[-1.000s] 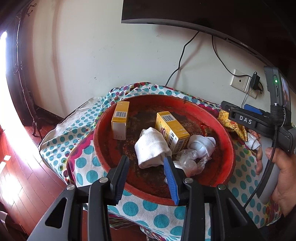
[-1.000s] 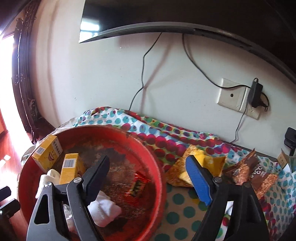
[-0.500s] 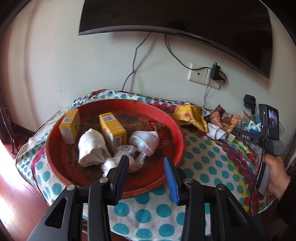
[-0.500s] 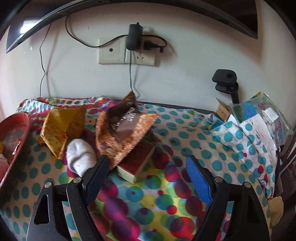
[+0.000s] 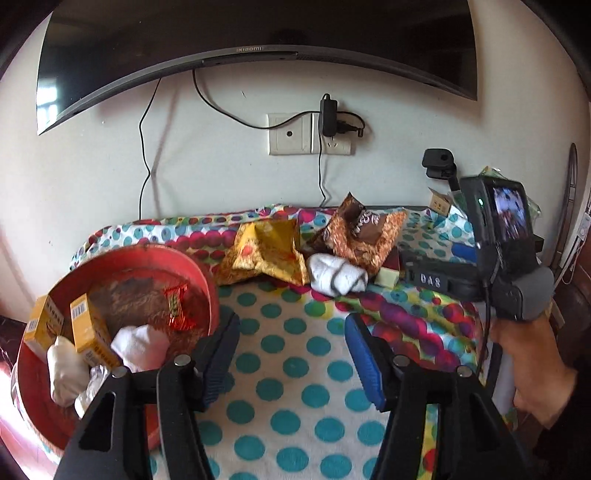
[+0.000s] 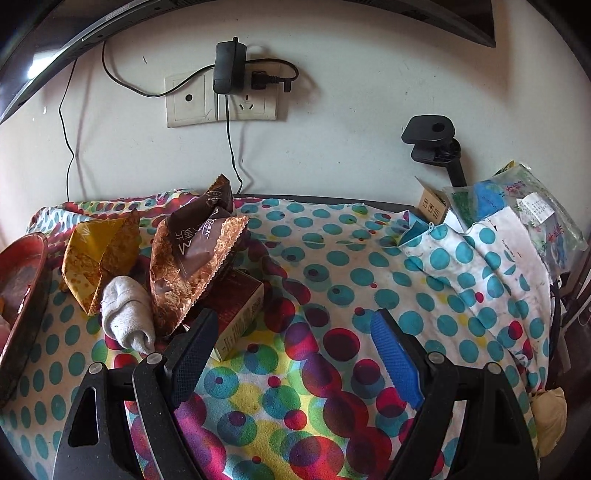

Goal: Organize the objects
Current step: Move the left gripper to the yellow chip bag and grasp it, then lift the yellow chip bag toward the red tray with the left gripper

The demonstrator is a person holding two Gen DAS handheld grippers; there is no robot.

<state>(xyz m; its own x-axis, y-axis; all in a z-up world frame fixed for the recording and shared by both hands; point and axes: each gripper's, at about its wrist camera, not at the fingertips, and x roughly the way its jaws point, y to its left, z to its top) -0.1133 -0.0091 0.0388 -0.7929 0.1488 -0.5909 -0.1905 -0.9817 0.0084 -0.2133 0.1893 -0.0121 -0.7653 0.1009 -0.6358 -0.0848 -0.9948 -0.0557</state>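
A red basin (image 5: 207, 284) at the left holds two yellow boxes (image 5: 88, 332), white socks (image 5: 140, 343) and a small red wrapper (image 5: 177, 306). On the dotted cloth lie a yellow packet (image 5: 266, 251), a brown snack packet (image 6: 192, 254), a rolled white sock (image 6: 125, 314) and a dark red box (image 6: 236, 314). My left gripper (image 5: 291, 350) is open and empty over the cloth, right of the basin. My right gripper (image 6: 291, 347) is open and empty, its left finger just in front of the dark red box.
The wall behind carries a socket panel (image 6: 221, 99) with a plugged adapter and hanging cables, under a TV (image 5: 258, 33). A black clamp mount (image 6: 436, 140), a small carton (image 6: 432, 206) and plastic bags (image 6: 517, 218) crowd the back right corner.
Both grippers have swung right, away from the basin, toward the packets, sock and box. The right gripper has also come closer to the dark red box. Both stay open.
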